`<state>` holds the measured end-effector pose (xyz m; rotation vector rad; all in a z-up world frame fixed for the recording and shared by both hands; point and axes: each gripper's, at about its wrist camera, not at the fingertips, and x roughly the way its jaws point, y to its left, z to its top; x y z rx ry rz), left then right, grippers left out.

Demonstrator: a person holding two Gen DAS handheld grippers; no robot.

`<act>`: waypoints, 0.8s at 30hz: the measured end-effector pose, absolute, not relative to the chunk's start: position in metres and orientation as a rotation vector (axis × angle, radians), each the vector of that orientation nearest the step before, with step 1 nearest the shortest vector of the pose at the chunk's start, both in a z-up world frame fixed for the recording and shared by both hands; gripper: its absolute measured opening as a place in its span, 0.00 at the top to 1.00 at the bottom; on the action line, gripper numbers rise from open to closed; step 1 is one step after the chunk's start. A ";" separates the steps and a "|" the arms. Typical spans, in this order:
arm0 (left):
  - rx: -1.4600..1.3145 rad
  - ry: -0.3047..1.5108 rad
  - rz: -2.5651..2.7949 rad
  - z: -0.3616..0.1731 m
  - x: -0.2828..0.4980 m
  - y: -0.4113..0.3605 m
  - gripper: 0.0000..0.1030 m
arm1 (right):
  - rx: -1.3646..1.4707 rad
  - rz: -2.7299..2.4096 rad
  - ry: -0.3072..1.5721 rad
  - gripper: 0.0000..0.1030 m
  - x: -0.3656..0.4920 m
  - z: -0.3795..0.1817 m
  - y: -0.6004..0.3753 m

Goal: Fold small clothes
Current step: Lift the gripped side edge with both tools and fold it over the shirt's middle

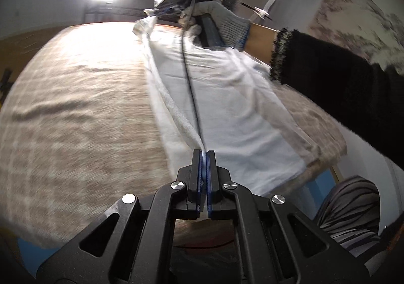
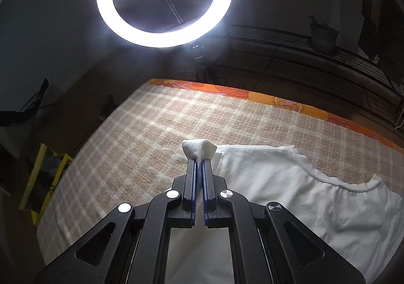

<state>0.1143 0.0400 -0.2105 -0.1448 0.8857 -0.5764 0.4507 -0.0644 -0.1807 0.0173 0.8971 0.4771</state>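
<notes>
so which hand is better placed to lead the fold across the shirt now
Neither clearly: both are needed. The left gripper and right gripper are each shut on the white shirt, holding one long edge taut between them above the checked blanket. They should carry it across together.

Ring light (image 2: 164,1) above checked blanket (image 2: 156,127)

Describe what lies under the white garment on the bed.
The white garment lies on a beige checked blanket, with an orange patterned sheet showing at its far edge. Both grippers, left and right, pinch its edge. Anything beneath it is covered.
</notes>
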 end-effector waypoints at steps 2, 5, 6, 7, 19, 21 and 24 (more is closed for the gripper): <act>-0.116 0.899 -0.627 -0.210 0.120 0.024 0.99 | 0.033 0.455 0.894 0.97 0.452 -0.183 -0.087; -0.069 0.921 -0.708 -0.212 0.128 -0.004 0.99 | 0.073 0.406 0.907 0.97 0.456 -0.195 -0.123; -0.052 0.930 -0.730 -0.214 0.132 -0.013 0.99 | 0.081 0.390 0.914 0.97 0.457 -0.199 -0.132; -0.039 0.937 -0.741 -0.216 0.135 -0.020 0.99 | 0.086 0.377 0.921 0.97 0.458 -0.204 -0.140; 0.024 1.024 -0.801 -0.231 0.145 -0.048 0.98 | 0.021 0.202 1.024 0.83 0.462 -0.233 -0.186; 0.033 1.012 -0.809 -0.225 0.140 -0.047 0.89 | 0.053 0.188 1.002 0.77 0.453 -0.221 -0.205; 0.045 0.981 -0.835 -0.211 0.126 -0.043 0.69 | 0.103 0.155 0.962 0.74 0.431 -0.195 -0.244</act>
